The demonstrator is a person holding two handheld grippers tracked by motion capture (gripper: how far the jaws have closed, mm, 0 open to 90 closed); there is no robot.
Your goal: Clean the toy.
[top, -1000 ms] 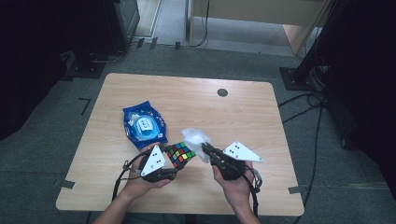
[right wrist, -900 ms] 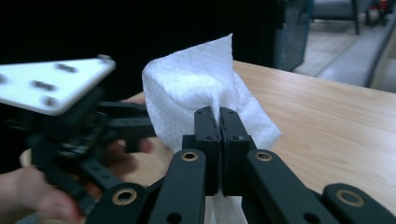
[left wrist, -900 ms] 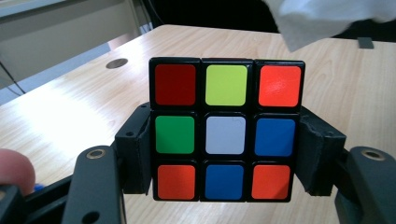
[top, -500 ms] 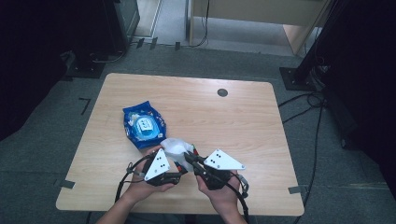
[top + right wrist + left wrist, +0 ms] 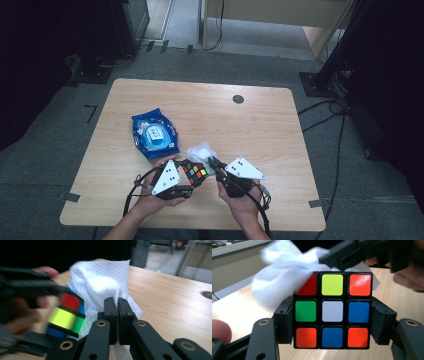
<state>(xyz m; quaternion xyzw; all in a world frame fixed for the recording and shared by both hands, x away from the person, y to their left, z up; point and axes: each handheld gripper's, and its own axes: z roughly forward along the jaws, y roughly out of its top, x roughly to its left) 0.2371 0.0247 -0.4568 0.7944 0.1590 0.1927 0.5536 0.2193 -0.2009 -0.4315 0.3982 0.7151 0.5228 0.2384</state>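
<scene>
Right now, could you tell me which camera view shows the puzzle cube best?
The left gripper view: the puzzle cube faces the camera, all nine stickers sharp, clamped between the black jaws. The right gripper view shows only a blurred corner beside the white wipe. In the high view it is small, between the two grippers.

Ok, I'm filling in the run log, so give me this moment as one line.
left gripper: shut on multicoloured puzzle cube | right gripper: shut on white paper wipe, against cube | blue packet: on wooden table

I see a light wooden table (image 5: 270,125). A blue packet (image 5: 154,134) lies flat on it, closer to the left edge. A small dark round hole (image 5: 238,99) sits near the far edge.
</scene>
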